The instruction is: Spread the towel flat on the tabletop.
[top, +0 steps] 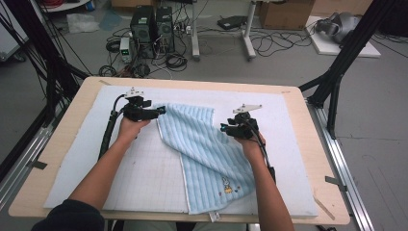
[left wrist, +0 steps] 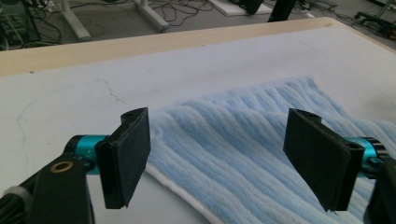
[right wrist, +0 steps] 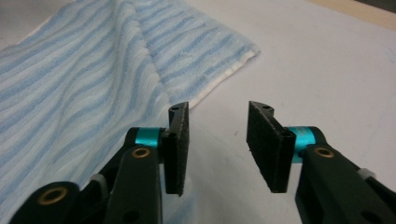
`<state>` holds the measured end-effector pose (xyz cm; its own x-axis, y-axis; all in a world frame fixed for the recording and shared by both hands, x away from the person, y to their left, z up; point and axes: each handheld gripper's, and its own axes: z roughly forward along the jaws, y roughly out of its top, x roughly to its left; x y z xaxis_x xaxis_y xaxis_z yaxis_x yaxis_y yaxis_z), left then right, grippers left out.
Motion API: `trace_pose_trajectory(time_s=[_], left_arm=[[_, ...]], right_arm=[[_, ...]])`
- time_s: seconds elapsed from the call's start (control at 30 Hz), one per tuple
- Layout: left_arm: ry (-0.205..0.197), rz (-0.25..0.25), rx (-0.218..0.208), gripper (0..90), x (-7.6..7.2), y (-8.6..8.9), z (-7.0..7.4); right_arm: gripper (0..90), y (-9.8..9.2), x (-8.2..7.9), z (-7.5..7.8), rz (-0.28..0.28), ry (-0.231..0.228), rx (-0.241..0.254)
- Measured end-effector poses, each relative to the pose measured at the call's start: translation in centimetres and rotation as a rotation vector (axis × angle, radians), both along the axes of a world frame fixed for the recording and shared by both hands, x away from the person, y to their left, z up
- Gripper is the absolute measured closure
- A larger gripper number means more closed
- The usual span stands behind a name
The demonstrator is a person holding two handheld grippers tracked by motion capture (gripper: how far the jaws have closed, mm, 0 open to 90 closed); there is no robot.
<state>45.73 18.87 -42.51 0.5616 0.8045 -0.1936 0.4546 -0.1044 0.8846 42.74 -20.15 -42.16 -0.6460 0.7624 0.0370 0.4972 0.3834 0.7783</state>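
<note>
My left claw (left wrist: 217, 158) is spread wide over the blue towel (left wrist: 243, 140). My right claw (right wrist: 217, 144) is spread too, just beside the towel's edge on the white mat (right wrist: 327, 60).

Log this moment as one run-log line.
work: folding blue towel on white mat | left gripper: jaws open, over towel edge | right gripper: jaws open, beside towel, nothing held

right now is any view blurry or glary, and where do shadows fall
High view: soft but readable, even light, no glare on the towel. Left gripper view: the towel's ribs look sharp, the floor beyond soft, and the left gripper is dark. Right gripper view: the right gripper is crisp, with a faint shadow on the white mat.
</note>
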Motion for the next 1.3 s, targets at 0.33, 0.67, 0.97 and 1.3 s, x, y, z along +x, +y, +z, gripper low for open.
trace_pose_trajectory(time_s=[0.33,0.67,0.97,1.3], left_arm=[[-0.014,-0.036,0.021,25.8,-2.7,0.9,-1.0],[-0.024,-0.065,0.007,30.0,-4.1,1.4,-1.0],[0.010,-0.074,0.020,33.6,-5.1,0.9,-2.0],[0.075,-0.121,0.015,35.2,-5.9,-1.0,-2.4]], right_arm=[[55.2,3.4,3.5,-1.0,-0.006,0.045,-0.008],[83.2,6.7,4.7,-1.9,0.079,0.061,-0.108],[85.8,3.5,5.9,-1.7,-0.134,-0.010,-0.219],[64.4,-0.3,4.2,-0.3,-0.263,-0.008,-0.081]])
